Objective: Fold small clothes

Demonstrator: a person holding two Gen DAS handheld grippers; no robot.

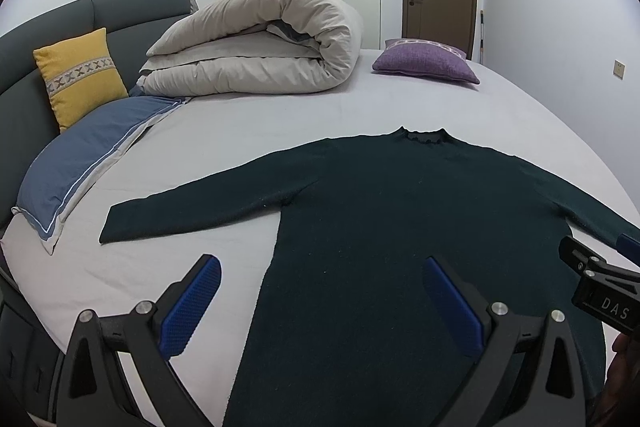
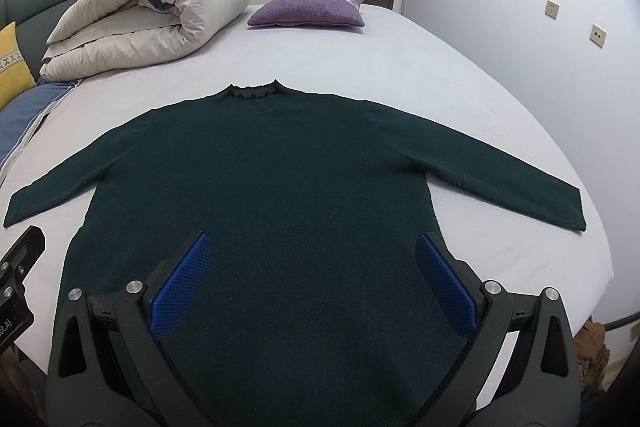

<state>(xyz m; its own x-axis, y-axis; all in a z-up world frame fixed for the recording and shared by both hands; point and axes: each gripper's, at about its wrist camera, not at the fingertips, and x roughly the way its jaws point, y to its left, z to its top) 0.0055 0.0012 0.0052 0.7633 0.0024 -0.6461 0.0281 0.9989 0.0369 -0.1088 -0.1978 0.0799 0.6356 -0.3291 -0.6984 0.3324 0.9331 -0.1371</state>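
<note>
1. Your right gripper point(image 2: 312, 279) hangs wide apart over the dark green sweater point(image 2: 288, 187), mid-frame.
2. Rolled duvet point(image 2: 160, 11) sits upper left; purple cushion point(image 2: 308, 9) top centre.

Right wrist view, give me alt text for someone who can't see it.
A dark green sweater lies flat on a pale bed sheet, both sleeves spread out, collar at the far end. The open right gripper hovers over its lower body, holding nothing. Behind sit a rolled beige duvet and a purple cushion.
</note>
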